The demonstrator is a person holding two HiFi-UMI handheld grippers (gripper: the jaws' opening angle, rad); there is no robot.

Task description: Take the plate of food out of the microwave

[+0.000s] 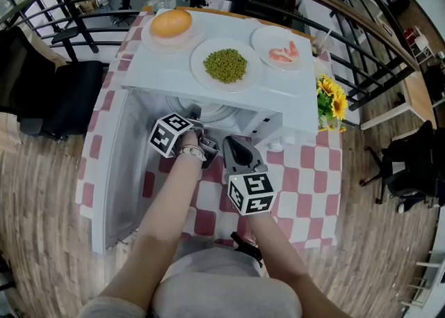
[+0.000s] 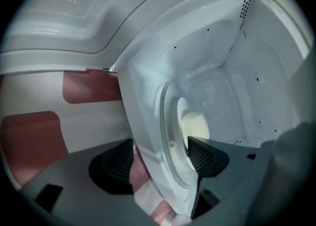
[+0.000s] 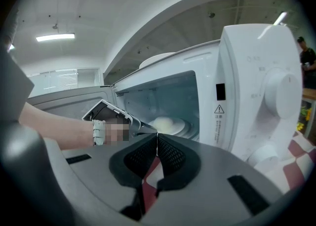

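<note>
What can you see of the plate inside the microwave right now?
The plate is white, round and glossy, like ceramic, lying flat inside the open microwave. A pale rounded mound of food sits on it. The left tool, jaws open, reaches toward its near rim; whether it touches is unclear.

The one sign I can read is a warning triangle (image 3: 219,109) with an exclamation mark, on the microwave (image 3: 249,62) front panel just right of its door opening. The small print under it and the faint lettering higher on that panel are too fine to read. The square markers (image 1: 170,134) before the microwave show black-and-white patterns, no letters.
</note>
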